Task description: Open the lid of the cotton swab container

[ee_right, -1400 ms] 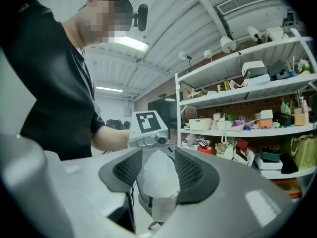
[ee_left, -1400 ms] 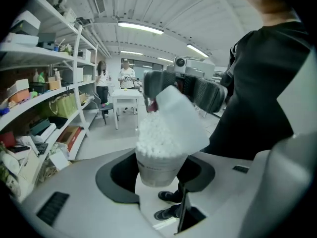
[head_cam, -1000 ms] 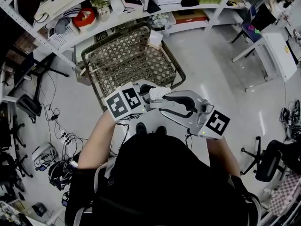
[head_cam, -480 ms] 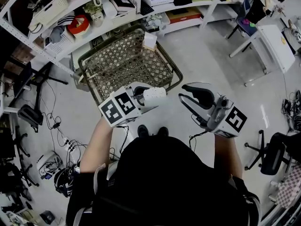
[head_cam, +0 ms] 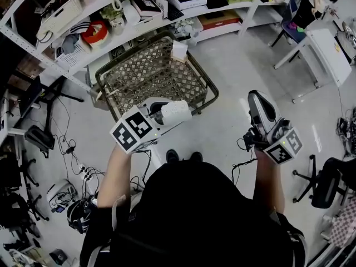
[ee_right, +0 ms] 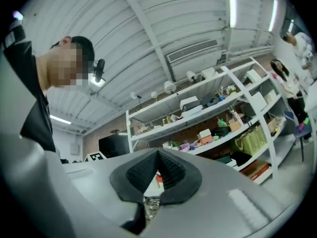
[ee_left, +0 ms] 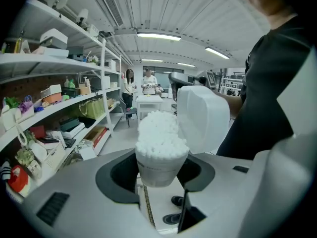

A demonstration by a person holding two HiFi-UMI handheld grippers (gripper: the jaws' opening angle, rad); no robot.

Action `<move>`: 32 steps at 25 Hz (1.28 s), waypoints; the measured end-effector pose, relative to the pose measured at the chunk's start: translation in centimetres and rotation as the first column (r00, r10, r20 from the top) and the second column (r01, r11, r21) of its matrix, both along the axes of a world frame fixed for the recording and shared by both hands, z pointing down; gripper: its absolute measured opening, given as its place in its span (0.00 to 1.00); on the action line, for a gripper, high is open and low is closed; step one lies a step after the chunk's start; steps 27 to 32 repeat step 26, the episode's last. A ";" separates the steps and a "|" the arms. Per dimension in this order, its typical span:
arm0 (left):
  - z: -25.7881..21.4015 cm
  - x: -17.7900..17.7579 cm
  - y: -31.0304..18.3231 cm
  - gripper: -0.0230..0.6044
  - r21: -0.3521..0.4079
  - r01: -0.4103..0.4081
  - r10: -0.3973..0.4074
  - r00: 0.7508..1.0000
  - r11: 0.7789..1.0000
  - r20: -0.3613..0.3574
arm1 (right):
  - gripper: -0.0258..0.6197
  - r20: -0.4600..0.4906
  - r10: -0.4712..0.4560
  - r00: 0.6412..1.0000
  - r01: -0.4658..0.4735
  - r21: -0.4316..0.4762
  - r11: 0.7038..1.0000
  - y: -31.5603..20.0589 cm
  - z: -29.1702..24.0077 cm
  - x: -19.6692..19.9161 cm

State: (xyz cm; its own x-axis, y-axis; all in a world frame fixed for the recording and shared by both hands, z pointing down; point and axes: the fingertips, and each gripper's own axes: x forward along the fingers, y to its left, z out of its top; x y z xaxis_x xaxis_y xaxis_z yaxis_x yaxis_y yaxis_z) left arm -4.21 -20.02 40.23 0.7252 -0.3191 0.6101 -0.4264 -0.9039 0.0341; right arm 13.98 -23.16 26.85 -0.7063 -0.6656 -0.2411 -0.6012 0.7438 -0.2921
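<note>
Container: I count one translucent white plastic cotton swab container [ee_left: 160, 160], full of white swabs, upright in my left claw [ee_left: 158, 176].
Lid: one white hinged lid [ee_left: 203, 117], standing open.
Left claw: clamped on container.
Right claw [ee_right: 157, 168]: pinched closed, empty, well apart.

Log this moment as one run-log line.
lid: open | cotton swab container: in left gripper | right gripper: shut, empty

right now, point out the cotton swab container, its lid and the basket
cotton swab container [ee_left: 161, 170]: left gripper view, cup wall under the rim
lid [ee_left: 204, 117]: left gripper view, middle of the open lid
basket [head_cam: 156, 74]: head view, bare woven bottom
</note>
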 end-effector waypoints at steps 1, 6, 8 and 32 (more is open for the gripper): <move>0.1 -0.2 0.0 0.36 -0.001 0.009 -0.009 1.000 1.000 -0.004 | 0.05 0.019 0.007 1.000 -0.007 -0.017 1.000 -0.2 0.4 0.3; 0.4 -0.6 -0.3 0.36 0.000 0.032 -0.032 0.999 0.999 -0.010 | 0.05 -0.075 0.014 0.997 -0.017 -0.038 0.999 -0.5 2.3 -0.2; 0.2 -0.6 -0.5 0.36 0.003 0.038 -0.038 0.999 0.999 -0.012 | 0.05 -0.105 0.017 0.994 -0.021 -0.041 0.999 -0.6 2.8 -0.4; 0.8 0.8 -0.2 0.36 -0.006 0.018 -0.018 1.000 1.000 0.002 | 0.05 -0.177 -0.002 0.984 -0.001 -0.019 1.000 -0.5 2.9 -0.8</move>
